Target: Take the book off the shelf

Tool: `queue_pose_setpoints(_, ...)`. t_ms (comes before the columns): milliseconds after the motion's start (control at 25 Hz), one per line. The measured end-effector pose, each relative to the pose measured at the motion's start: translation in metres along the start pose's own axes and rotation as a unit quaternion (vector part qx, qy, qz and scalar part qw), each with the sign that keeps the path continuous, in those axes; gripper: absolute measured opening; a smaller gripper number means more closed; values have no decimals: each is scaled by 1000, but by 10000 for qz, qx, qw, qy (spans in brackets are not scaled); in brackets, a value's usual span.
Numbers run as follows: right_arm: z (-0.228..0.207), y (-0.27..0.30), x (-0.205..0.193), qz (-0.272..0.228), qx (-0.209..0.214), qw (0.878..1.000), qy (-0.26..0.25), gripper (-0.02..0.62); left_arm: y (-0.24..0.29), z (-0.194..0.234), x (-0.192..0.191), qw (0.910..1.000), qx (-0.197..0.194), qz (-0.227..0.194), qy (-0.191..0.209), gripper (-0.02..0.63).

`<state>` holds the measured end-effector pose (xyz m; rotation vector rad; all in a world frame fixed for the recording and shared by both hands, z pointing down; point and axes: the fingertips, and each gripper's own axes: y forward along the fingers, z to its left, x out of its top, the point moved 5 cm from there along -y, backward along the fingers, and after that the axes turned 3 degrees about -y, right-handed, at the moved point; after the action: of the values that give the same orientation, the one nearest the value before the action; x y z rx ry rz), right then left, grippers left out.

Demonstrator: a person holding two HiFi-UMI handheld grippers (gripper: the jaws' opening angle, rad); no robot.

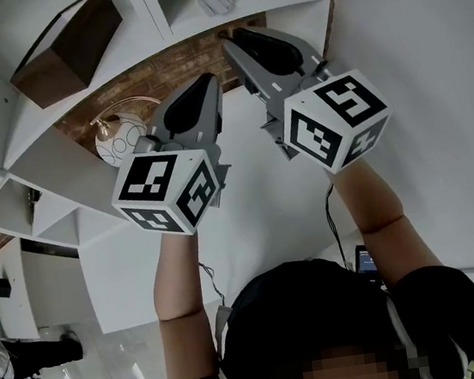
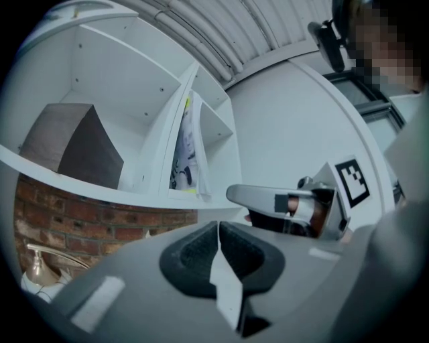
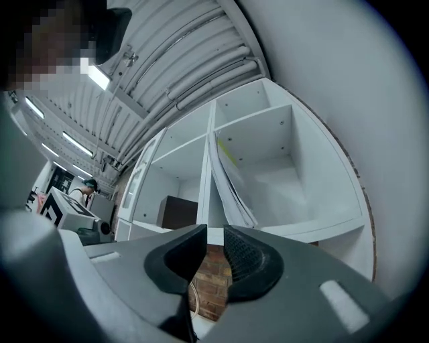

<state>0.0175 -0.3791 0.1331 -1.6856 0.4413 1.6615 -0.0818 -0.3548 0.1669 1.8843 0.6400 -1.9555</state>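
Thin book leaning in a white shelf compartment, centre of right gripper view, right gripper lower in frame, fingers slightly apart, empty, left gripper fingers together, empty

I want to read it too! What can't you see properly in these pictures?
Book: title unreadable; gripper views show it slanted and small, head view's top edge cuts it.
Brown box: contents hidden by its walls, every view.
Lamp: head view, left gripper covers part.
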Motion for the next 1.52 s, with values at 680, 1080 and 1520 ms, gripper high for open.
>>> queue_pose_setpoints(680,-19,64,56,-403,-187,9950,-895,222,20,23,38,9996,86,-63,249,9)
queue_pose_setpoints(1080,-18,97,63,-232,-150,9921,-1226,230,23,41,58,9991,238,-182,293,9)
queue_pose_setpoints(1520,-26,127,68,45,-389,9870,-1561,184,16,46,64,9982,383,-190,411,9)
